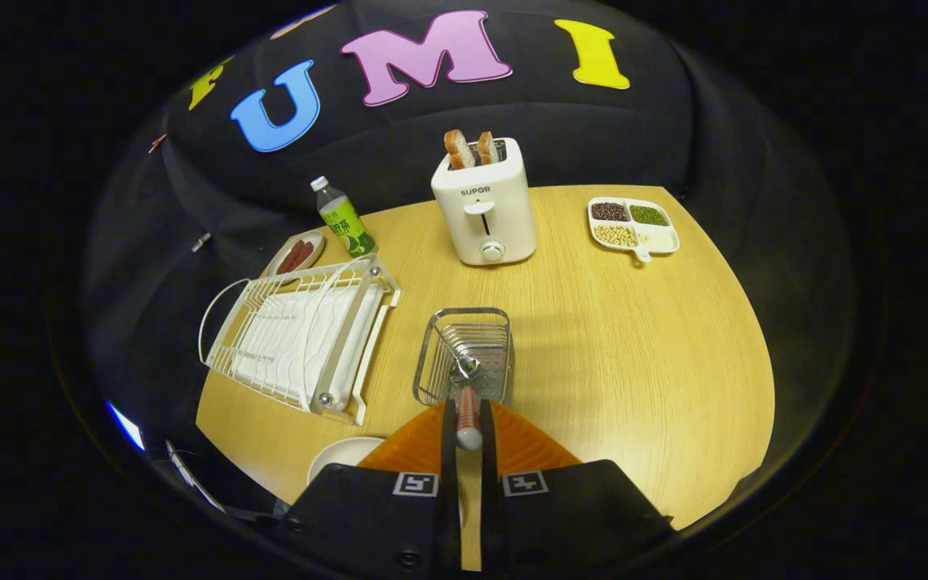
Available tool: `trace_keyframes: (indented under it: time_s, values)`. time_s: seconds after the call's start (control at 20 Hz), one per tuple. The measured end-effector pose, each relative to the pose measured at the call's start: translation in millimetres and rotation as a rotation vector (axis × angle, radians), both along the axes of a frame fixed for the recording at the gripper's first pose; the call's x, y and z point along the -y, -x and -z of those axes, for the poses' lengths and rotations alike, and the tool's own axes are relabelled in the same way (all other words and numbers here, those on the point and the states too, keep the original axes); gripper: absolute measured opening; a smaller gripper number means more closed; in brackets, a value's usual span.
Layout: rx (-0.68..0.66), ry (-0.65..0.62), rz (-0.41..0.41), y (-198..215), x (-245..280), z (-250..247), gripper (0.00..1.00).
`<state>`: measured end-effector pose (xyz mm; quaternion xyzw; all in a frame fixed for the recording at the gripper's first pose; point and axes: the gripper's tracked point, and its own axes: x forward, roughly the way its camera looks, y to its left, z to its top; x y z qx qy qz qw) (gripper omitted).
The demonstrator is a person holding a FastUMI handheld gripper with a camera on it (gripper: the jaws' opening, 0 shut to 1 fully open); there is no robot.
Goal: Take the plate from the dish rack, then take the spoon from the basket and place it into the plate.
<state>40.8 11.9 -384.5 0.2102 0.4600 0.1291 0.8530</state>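
Observation:
My gripper (468, 423) is shut on the spoon (467, 403), both fingers pressing on its reddish handle. The spoon's metal bowl end points ahead, over the near rim of the wire basket (430, 354), which stands just beyond the fingertips. The white plate (335, 457) lies on the wooden table (633, 362) close to me, left of the fingers and partly hidden by the gripper body. The white dish rack (303, 338) stands left of the basket with no plate in it.
A white toaster (486, 211) with two bread slices stands beyond the basket. A green bottle (345, 219) and a small dish of sausages (296, 254) sit behind the rack. A divided tray of beans (633, 225) is at the far right.

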Motion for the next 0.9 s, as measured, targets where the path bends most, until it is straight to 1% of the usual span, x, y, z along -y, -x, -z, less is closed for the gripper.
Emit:
trace_keyframes:
  time_s: [0.15,0.2,0.4,0.5,0.6,0.75,0.9]
  values:
    - [0.029,0.024,0.022,-5,5,-11,0.14]
    - [0.035,0.029,0.029,-6,7,-16,0.1]
    - [0.075,0.003,0.094,-11,9,-45,0.09]
    - [0.105,0.001,0.109,-8,11,-64,0.09]
    - [0.138,-0.003,0.111,1,16,-86,0.09]
    - [0.173,-0.048,0.099,21,9,-119,0.09]
    - [0.155,-0.082,0.051,49,-10,-129,0.09]
